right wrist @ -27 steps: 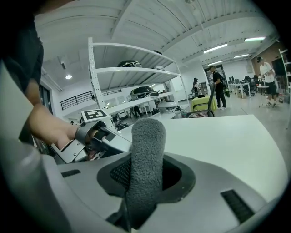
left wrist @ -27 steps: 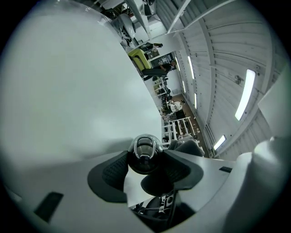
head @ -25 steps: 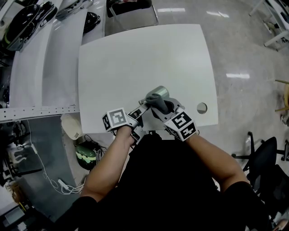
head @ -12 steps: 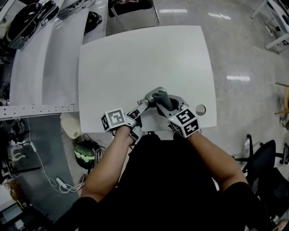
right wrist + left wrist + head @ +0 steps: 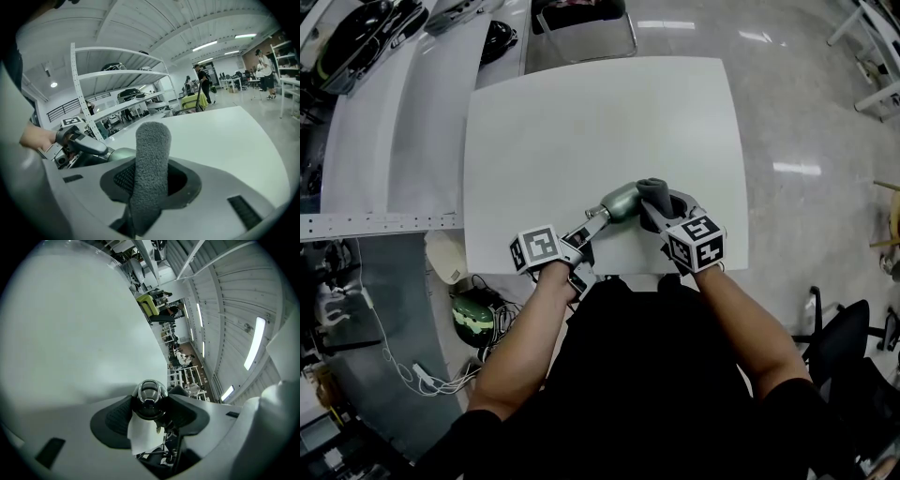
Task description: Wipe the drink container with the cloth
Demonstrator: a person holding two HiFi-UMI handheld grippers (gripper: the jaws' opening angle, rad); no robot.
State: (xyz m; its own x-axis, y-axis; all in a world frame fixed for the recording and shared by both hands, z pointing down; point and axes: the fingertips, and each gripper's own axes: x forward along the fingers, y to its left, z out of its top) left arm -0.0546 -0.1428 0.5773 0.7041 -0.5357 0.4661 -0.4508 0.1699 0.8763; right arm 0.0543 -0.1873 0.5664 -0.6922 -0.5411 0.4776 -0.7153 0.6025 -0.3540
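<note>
**Both tools clamped, cloth beside container**

Head view: grips the drink container (image 5: 623, 200) in the left tool (image 5: 602, 214) at lower centre, over the counter (image 5: 581, 122), cloth (image 5: 653, 193) just right of it.
Left gripper view: closes round the container's end.
Right gripper view: pinches the upright cloth in the right tool (image 5: 150, 180).

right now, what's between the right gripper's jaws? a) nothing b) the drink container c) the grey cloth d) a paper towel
C: the right gripper is shut on the grey cloth, which stands up between its jaws; the drink container sits in the left gripper.
</note>
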